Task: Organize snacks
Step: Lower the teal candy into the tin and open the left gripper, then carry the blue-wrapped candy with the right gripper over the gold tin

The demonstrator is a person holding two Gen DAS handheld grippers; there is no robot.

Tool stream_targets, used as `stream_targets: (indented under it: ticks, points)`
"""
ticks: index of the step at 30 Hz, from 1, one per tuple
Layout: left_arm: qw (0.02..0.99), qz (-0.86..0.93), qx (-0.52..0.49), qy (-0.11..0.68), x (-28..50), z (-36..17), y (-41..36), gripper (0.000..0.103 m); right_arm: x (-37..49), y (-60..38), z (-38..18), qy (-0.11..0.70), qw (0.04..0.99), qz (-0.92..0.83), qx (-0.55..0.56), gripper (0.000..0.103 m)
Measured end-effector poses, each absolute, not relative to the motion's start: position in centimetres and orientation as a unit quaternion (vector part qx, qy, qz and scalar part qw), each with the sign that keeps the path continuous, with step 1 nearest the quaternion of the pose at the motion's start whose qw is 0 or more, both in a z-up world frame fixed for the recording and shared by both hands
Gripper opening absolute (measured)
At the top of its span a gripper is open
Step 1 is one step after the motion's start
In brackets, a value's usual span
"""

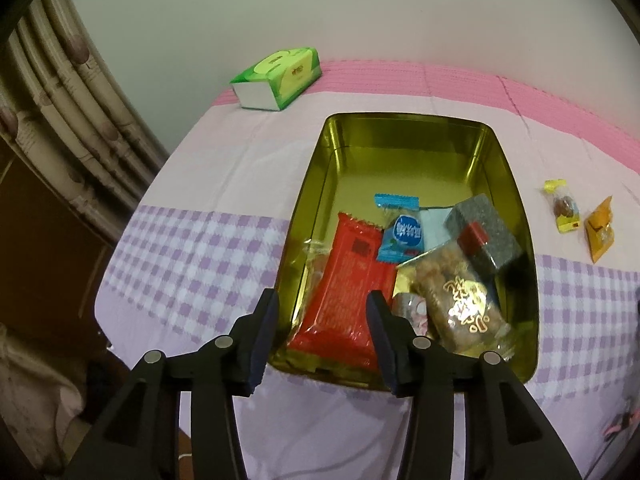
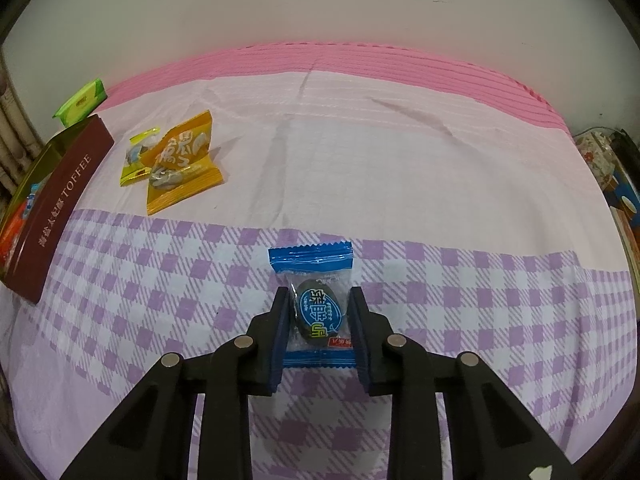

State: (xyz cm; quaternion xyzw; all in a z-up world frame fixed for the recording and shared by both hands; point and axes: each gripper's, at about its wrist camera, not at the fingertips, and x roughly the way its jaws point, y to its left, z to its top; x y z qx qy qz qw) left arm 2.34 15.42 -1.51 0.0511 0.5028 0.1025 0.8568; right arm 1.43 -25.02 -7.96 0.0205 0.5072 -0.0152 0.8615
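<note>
A gold tin box lies open on the bed and holds a red packet, a blue packet, a clear bag of brown snacks and a grey block. My left gripper is open and empty above the tin's near end. In the right wrist view a blue snack packet lies on the checked sheet between the fingers of my right gripper, whose pads touch its sides. An orange packet and a yellow packet lie beside the tin.
A green tissue pack lies at the bed's far left corner by the wall. A curtain hangs left of the bed. The orange packet and the yellow packet also show right of the tin. Clutter stands off the bed's right edge.
</note>
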Motion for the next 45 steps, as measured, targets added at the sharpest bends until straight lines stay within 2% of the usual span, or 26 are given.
stream_targets:
  ticks: [2,4,22,27,45]
  points:
    - [0.857,0.101,0.05,0.502,2.0,-1.6,15.6,0.049,1.4,-25.1,-7.9,0.507,0.861,-0.019,0.023,0.026]
    - [0.856,0.103,0.053,0.504,1.8,-1.8,15.7,0.056,1.4,-25.1,-7.9,0.508,0.861,-0.023,0.022,0.025]
    - [0.851,0.114,0.026,0.511,2.3,-2.4,17.1,0.057,1.6,-22.3,-6.5,0.505,0.862,-0.017,0.028,0.025]
    - [0.849,0.126,0.021,0.512,2.4,-2.4,17.5,0.061,2.2,-20.6,-5.4,0.501,0.865,0.002,0.022,0.025]
    - [0.839,0.168,-0.033,0.516,2.6,-2.5,20.4,0.061,6.0,-7.1,-1.9,0.479,0.866,0.144,-0.009,0.025]
